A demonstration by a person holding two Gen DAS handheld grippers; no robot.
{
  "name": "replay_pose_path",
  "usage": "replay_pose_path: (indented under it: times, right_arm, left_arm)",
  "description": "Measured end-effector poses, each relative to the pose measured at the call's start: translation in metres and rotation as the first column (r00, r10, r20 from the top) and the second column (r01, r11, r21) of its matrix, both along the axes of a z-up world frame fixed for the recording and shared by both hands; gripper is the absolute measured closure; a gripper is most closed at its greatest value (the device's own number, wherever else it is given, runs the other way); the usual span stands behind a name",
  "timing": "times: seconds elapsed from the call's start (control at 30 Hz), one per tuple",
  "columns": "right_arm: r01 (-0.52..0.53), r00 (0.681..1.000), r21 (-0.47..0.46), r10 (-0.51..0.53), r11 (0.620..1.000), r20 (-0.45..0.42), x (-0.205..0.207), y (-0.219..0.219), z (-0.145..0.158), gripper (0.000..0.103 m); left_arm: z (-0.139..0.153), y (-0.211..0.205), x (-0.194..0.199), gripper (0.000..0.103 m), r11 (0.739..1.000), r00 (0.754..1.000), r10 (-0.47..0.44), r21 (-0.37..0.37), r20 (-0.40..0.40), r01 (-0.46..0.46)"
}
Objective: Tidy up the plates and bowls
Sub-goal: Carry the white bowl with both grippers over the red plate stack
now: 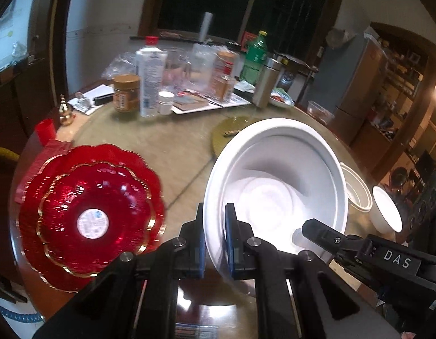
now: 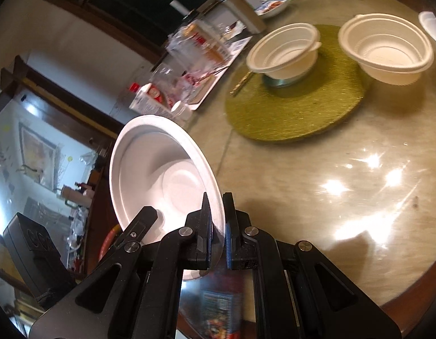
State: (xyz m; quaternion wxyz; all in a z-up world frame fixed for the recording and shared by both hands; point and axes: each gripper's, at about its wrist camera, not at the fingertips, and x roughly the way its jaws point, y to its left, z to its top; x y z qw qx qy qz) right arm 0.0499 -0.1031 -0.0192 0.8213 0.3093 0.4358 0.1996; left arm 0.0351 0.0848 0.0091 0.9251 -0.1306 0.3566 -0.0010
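Both hand-held grippers, left point(image 1: 215, 234) and right point(image 2: 217, 226), clamped on opposite rims of white bowl point(image 1: 274, 180), tilted above tabletop point(image 2: 317, 175). Risk: thin rim slipping, dropping beside red plates point(image 1: 90, 212).

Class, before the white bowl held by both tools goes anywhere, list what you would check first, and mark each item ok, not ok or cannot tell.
1. Left tool clamped on the white bowl rim: ok.
2. Right tool clamped on the same bowl's rim: ok.
3. Bowl empty inside: ok.
4. Bowl lifted off the table: ok; it is tilted in the air.
5. Smaller white bowls upright and open for stacking: ok.
6. Red plates stacked and out of the way: ok.
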Motion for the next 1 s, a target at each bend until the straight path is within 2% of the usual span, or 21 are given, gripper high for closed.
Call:
replay_pose_path:
  times: [0.57, 1.0]
  right_arm:
    - [-0.184, 0.983, -0.023, 0.185, 0.983, 0.011, 0.015, 0.091, 0.007, 0.096]
    - [-0.279, 0.960, -0.069, 0.278, 0.958, -0.026, 0.025, 0.147, -0.004, 0.096]
  left_arm:
    - [0.007, 0.075, -0.023, 0.093, 0.984, 0.984, 0.177, 0.004, 0.008, -0.177]
    - [-0.008, 0.119, -0.029, 0.093, 0.961, 0.960, 0.277, -0.006, -0.034, -0.277]
